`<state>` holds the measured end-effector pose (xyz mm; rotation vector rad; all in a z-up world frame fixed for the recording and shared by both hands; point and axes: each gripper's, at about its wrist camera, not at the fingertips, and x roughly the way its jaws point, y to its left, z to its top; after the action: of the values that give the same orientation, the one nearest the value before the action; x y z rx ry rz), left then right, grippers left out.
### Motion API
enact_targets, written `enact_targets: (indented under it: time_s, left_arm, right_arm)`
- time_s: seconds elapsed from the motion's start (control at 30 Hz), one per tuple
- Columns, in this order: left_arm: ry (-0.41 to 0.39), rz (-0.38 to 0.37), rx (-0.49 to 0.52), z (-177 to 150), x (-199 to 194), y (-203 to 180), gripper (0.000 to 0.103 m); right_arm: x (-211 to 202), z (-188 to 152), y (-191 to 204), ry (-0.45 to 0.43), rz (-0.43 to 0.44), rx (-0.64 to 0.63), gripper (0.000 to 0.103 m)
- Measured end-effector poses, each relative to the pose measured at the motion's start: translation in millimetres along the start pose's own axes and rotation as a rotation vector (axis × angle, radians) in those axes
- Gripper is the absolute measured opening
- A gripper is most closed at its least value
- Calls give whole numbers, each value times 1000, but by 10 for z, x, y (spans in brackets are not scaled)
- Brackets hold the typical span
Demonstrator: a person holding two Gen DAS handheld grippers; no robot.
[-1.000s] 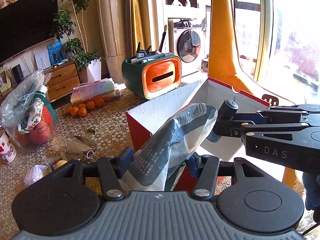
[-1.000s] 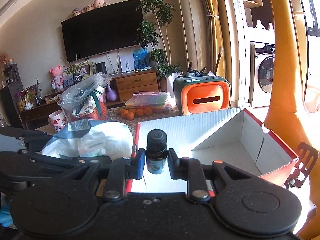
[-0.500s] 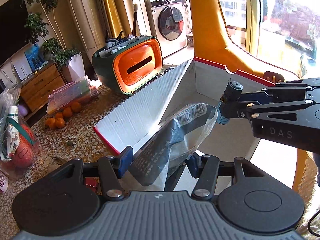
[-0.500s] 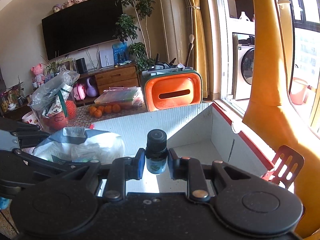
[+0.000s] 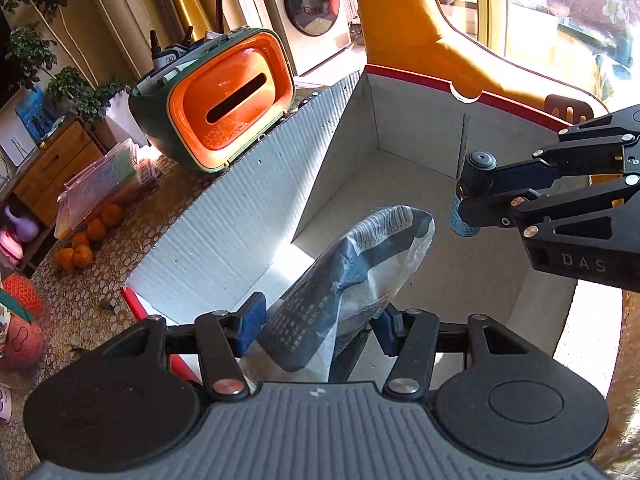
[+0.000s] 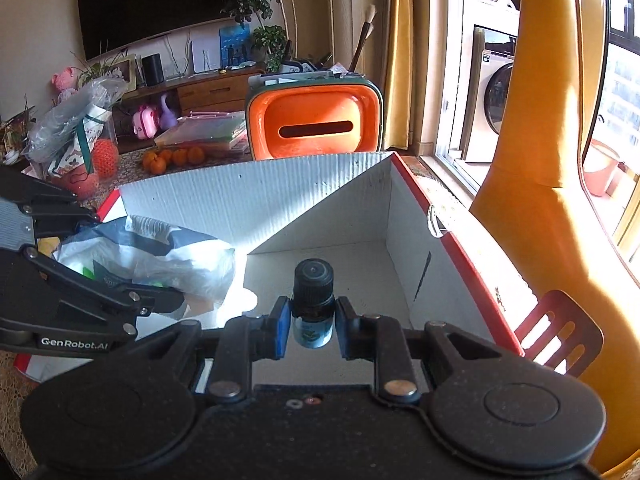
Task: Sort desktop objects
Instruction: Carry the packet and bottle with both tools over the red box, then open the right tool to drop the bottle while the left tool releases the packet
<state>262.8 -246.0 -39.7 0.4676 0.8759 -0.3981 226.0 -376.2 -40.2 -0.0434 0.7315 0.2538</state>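
**Two items over the sorting box, both claws loaded**

Item 1: plastic packet [image 5: 352,276]. My left claw [image 5: 320,320] is clenching it low down, between the blue pads, and holding it tilted over the open cardboard box [image 5: 248,216]. It is grey-blue and clear film with small print and a barcode near the top end. I judge it light, soft and slippery; the film is crumpling at the pads, so a hold on the filled lower part looks safer than on the loose top.

Item 2: small dropper bottle [image 6: 313,304]. My right claw [image 6: 312,326] is gripping it upright at the shoulder, just under the black ribbed cap, above the box floor. The body is dark with a pale blue label. I judge it light, rigid and probably glass, so breakable if dropped from height.

Surroundings: an orange-and-green tissue box organiser [image 6: 314,124] is standing behind the box on the patterned worktop [image 5: 96,300], with tangerines [image 6: 172,158] further back.
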Motion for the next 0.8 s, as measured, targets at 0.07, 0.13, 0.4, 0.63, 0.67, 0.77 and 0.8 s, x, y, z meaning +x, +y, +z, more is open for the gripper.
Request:
enact_targets:
  time_s: [0.07, 0.13, 0.4, 0.63, 0.67, 0.77, 0.8]
  left_arm:
    - [29, -6, 3, 9, 72, -18, 55]
    - [65, -24, 15, 15, 143, -35, 55]
    - [201, -91, 43, 66, 327, -44, 56]
    - [253, -113, 63, 37, 384, -68, 56]
    - [259, -115, 58, 38, 389, -62, 56]
    - [261, -126, 44, 50, 387, -37, 58]
    - [259, -132, 35, 50, 384, -24, 59]
  right_arm:
    - [49, 21, -26, 27, 1, -23, 23]
    - [92, 23, -52, 48, -1, -39, 23]
    - [252, 13, -26, 117, 19, -89, 23]
    - [324, 1, 4, 153, 22, -112, 23]
    - [329, -4, 2, 154, 22, -111, 23]
    - [332, -7, -3, 162, 22, -112, 23]
    - [336, -6, 0, 165, 24, -113, 23]
